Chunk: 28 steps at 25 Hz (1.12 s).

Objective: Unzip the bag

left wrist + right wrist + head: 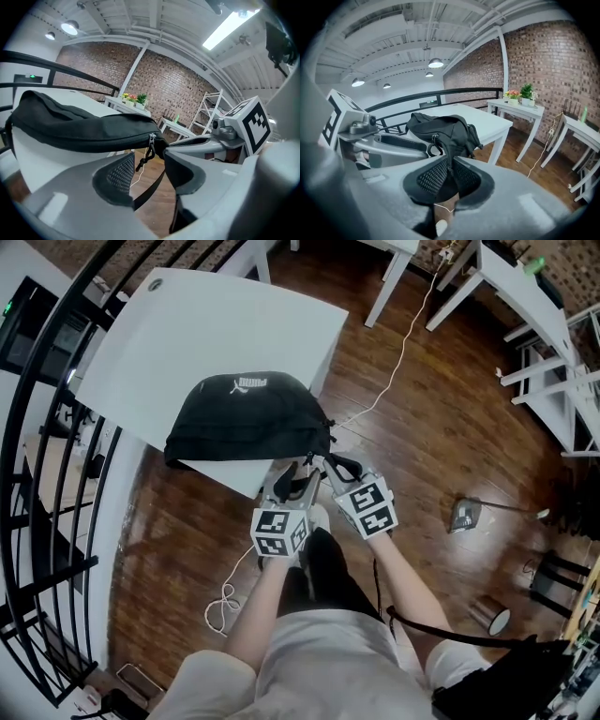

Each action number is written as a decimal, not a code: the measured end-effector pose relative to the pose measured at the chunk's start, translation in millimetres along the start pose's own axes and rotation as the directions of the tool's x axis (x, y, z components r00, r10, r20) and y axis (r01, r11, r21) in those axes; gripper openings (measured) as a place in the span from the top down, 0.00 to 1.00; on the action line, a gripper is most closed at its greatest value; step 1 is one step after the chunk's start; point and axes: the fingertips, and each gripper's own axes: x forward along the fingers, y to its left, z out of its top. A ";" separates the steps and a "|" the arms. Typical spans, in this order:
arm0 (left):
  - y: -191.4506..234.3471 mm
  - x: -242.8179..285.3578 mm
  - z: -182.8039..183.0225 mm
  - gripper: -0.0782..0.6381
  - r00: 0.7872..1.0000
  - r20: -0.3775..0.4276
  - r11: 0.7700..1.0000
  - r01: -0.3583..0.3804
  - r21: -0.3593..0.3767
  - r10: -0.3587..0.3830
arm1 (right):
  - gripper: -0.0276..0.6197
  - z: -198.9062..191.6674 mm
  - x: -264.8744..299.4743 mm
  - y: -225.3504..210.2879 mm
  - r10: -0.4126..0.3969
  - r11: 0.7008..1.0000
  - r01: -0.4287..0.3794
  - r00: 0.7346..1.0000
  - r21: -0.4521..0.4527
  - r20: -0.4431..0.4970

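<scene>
Nearest the camera, a person (pixel 319 662) in a pale top looks down over both forearms. Each hand carries a grey plastic gripper topped by a cube of black-and-white square markers.

At far left a black metal railing (pixel 52 456) curves down the side, close beside a white table (pixel 216 334) with a smooth, flat top and rounded corners. A black bag (pixel 248 418) of soft, matte fabric lies slumped and rounded along the table's near edge, its right end at the corner closest to the person.

The left gripper (pixel 289 482) hovers at that corner with its jaws spread wide, pressing on nothing. Its own view shows the metal zipper slider (pixel 151 138), with a short cord pull, hanging just ahead of the gap. A flat black strap (pixel 150 187) drops through the gap between the mesh-textured pads.

Just to its right, the right gripper (pixel 328 465) has its jaws closed on a fold of the bag's black fabric, which rises from the pads to the bag's end.

Right of the table lies open floor (pixel 441 427) of dark, glossy wood planks, crossed by a thin white cable (pixel 398 362). Further white tables (pixel 525 287) stand well apart at upper right.
</scene>
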 end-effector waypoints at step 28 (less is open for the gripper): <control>11.2 -11.4 14.2 0.86 0.997 0.071 0.989 0.024 -0.148 -0.014 | 0.91 6.6 -17.9 4.9 -0.029 0.999 0.029 1.000 0.017 -0.007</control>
